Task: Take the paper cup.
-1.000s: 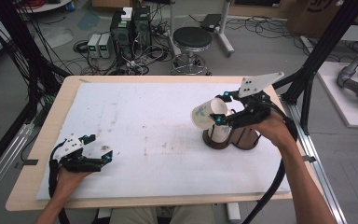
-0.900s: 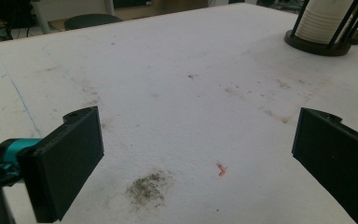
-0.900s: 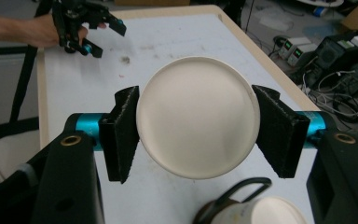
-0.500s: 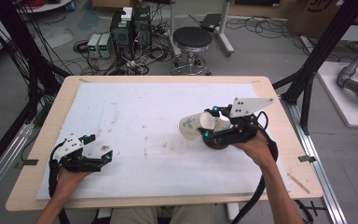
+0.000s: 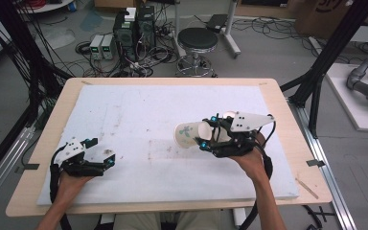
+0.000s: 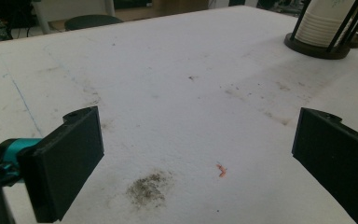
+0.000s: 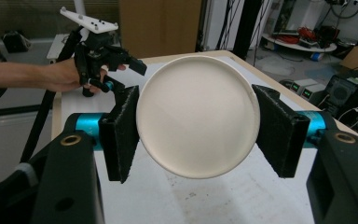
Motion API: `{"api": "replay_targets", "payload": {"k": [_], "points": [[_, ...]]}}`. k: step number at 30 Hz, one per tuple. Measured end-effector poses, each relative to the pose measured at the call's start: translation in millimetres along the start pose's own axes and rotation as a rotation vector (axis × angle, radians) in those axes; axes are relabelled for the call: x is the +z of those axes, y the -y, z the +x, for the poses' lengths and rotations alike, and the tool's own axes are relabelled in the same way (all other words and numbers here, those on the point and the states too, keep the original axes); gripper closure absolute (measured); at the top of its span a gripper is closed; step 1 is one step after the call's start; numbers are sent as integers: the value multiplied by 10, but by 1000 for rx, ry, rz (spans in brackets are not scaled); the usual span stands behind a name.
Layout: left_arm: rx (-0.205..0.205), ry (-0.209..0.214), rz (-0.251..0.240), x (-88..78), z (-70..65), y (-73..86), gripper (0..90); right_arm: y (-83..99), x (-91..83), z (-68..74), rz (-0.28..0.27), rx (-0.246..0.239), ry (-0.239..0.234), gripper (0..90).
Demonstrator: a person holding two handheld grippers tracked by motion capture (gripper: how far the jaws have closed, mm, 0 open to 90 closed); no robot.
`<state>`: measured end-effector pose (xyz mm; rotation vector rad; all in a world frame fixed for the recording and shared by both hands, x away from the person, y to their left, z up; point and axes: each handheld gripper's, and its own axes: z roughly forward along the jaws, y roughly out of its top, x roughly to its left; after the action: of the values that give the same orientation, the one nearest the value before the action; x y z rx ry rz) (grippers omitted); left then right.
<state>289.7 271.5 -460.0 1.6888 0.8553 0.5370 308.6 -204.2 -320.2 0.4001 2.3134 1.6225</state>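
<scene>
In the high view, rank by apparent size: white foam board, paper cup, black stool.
1. white foam board
2. black stool, though it stands farther away
3. paper cup, held sideways in the right gripper

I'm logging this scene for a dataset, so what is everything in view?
paper cup: one, white with green print, lying sideways between the right gripper's jaws
cup stack: one, white, in a dark wire holder on the table
foam sheet: one, white, stained, covering the wooden table
stool: one, black, behind the table
left gripper: black, jaws open, resting near the front edge
right gripper: black, jaws shut on the cup
</scene>
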Motion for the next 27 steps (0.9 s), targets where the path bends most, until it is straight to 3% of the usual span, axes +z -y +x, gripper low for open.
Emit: {"api": "replay_targets", "payload": {"k": [9, 27], "points": [[-1, 2, -4, -5, 4, 1, 19, 180, 118, 24, -50, 41, -21, 371], [4, 6, -8, -6, 0, 2, 19, 327, 265, 18, -17, 59, -27, 371]]}}
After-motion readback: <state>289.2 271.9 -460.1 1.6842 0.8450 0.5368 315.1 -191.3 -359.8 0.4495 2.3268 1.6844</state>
